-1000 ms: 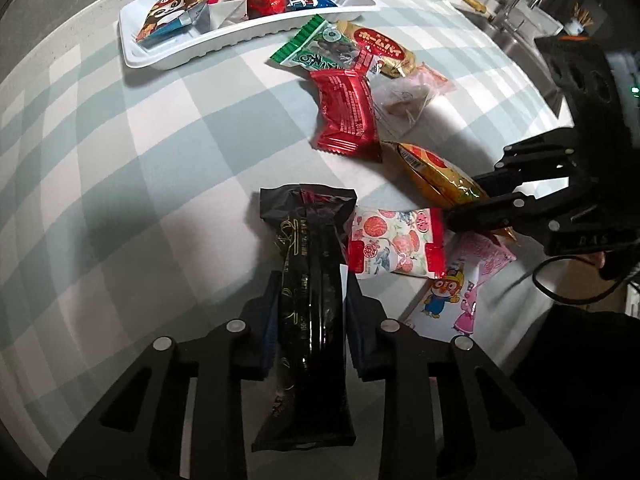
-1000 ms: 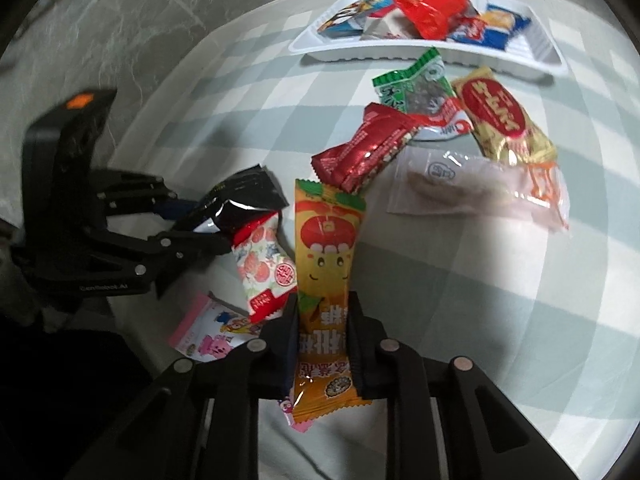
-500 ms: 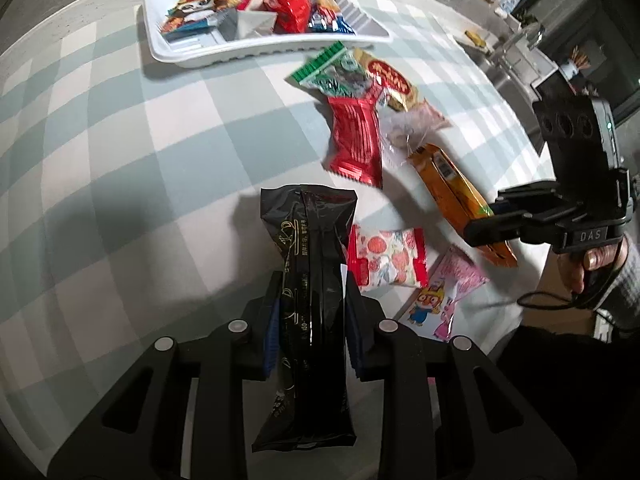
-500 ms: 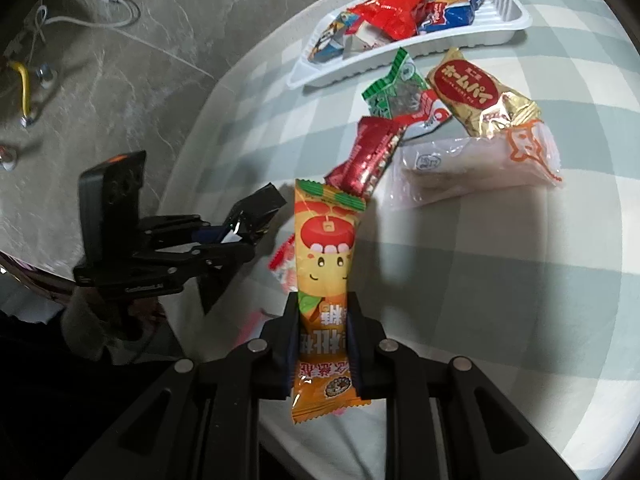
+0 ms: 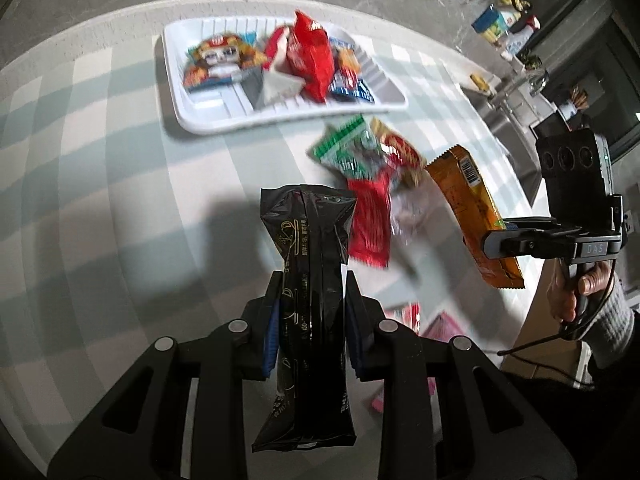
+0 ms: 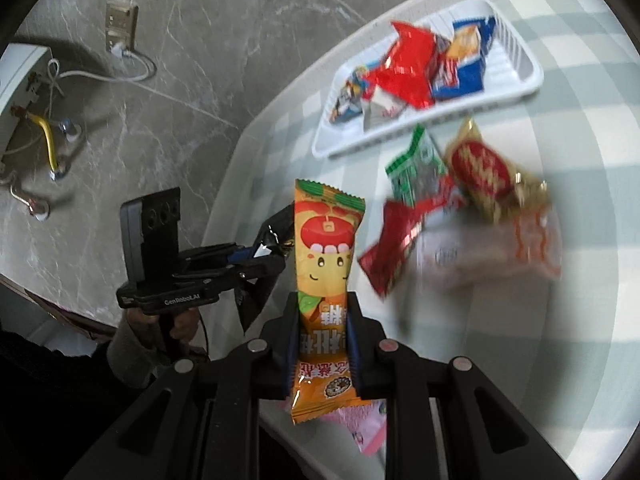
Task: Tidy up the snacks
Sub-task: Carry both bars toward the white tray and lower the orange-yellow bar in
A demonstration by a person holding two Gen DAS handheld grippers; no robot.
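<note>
My left gripper is shut on a long black snack packet, held lifted over the checked tablecloth. My right gripper is shut on an orange snack packet with a cartoon face, also raised. Each gripper shows in the other's view: the right gripper with the orange packet at the right, the left gripper at the left table edge. The white tray at the far side holds several packets. Loose on the cloth lie a green packet, a red packet, a gold-and-red packet and a clear bag.
A pink cartoon packet and a strawberry-print packet lie near the table's front edge, partly hidden by my left gripper. A hand grips the right tool's handle. Beyond the round table are a marble floor, a wall socket and cables.
Both grippers have risen off the cloth with their packets and tilted toward the tray, which now sits nearer the centre of both views. The loose snacks appear farther below.
</note>
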